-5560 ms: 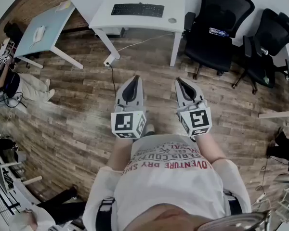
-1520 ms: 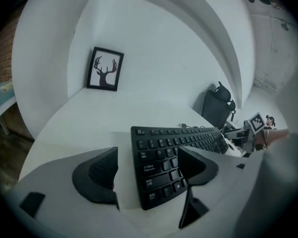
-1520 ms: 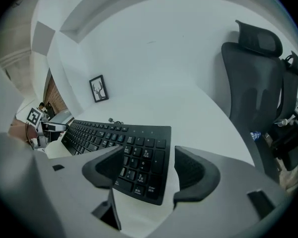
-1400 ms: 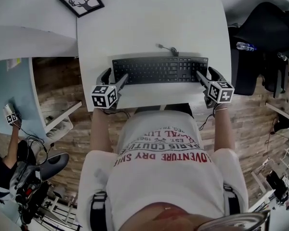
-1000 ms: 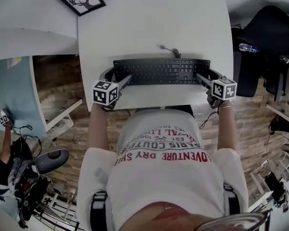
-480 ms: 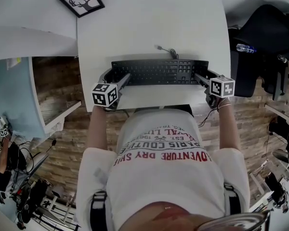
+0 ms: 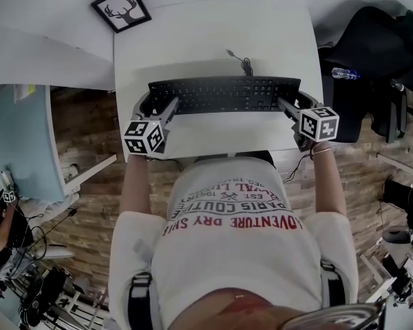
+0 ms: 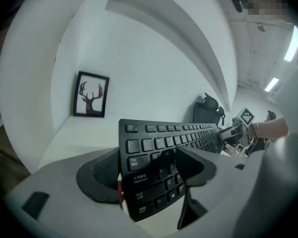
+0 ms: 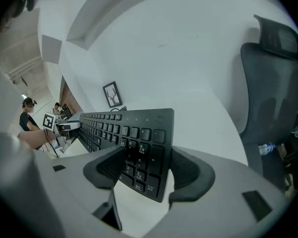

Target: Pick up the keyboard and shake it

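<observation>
A: Where is the keyboard [image 7: 224, 95]?
B: Over the white surface [image 7: 213, 40], toward its near edge. The left tool [image 7: 158, 107] is clamped on its left end, and the right tool [image 7: 291, 106] on its right end.

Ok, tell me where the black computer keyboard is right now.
In the head view the black computer keyboard is at centre, over the white desk, its ends clamped by the left gripper and right gripper.

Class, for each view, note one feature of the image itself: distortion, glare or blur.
Head view: fisheye curves the desk edges. Left gripper view: ceiling lights glare; keyboard is sharp. Right gripper view: dark vignette at the corners.
</observation>
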Available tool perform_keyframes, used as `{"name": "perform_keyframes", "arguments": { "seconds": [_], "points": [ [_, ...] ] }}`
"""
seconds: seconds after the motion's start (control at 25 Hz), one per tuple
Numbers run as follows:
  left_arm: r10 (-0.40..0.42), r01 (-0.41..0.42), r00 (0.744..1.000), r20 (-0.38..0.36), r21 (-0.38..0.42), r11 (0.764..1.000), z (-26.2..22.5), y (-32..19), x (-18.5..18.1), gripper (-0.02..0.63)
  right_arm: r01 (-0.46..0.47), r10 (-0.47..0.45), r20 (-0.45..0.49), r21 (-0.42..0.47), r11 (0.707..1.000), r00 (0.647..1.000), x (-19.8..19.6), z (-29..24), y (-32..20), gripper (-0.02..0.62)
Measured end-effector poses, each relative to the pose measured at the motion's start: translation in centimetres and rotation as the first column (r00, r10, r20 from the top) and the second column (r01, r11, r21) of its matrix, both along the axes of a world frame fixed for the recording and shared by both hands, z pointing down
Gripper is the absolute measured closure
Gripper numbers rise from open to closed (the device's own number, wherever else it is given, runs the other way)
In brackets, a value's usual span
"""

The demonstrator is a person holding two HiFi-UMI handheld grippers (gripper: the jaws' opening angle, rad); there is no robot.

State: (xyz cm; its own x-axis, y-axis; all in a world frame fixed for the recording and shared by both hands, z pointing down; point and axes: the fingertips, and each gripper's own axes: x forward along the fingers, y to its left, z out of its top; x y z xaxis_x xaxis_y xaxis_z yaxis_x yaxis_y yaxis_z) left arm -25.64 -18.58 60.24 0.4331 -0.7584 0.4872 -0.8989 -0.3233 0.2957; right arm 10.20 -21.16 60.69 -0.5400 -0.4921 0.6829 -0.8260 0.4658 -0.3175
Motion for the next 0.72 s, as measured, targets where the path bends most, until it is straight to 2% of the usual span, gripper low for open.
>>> {"name": "perform_keyframes", "arguments": {
  "seconds": [0.16, 0.44, 0.56, 0.72],
  "points": [
    [-0.015, 0.008, 0.999, 0.038, 0.177, 0.984, -6.4, -2.3, -0.4, 0.259, 0.001, -0.003, 0.011, 0.161, 0.987, 1.0, -0.4, -5.5, -2.9, 0.296],
    [-0.047, -0.002, 0.993, 0.111, 0.402, 0.916, -16.5, -3.5, -0.8, 0.259, -0.018, -0.003, 0.062, 0.335, 0.942, 0.998, -1.2, -13.4, -4.8, 0.296],
    [-0.068, -0.004, 0.989, 0.129, 0.49, 0.872, -19.9, -3.3, -1.1, 0.259, -0.018, -0.013, 0.069, 0.426, 0.904, 0.998, -1.4, -16.5, -5.3, 0.296],
    [-0.105, -0.003, 0.985, 0.138, 0.615, 0.789, -23.8, -2.7, -1.4, 0.259, -0.018, -0.035, 0.083, 0.565, 0.825, 0.996, -1.9, -20.0, -6.1, 0.295]
  ]
}}
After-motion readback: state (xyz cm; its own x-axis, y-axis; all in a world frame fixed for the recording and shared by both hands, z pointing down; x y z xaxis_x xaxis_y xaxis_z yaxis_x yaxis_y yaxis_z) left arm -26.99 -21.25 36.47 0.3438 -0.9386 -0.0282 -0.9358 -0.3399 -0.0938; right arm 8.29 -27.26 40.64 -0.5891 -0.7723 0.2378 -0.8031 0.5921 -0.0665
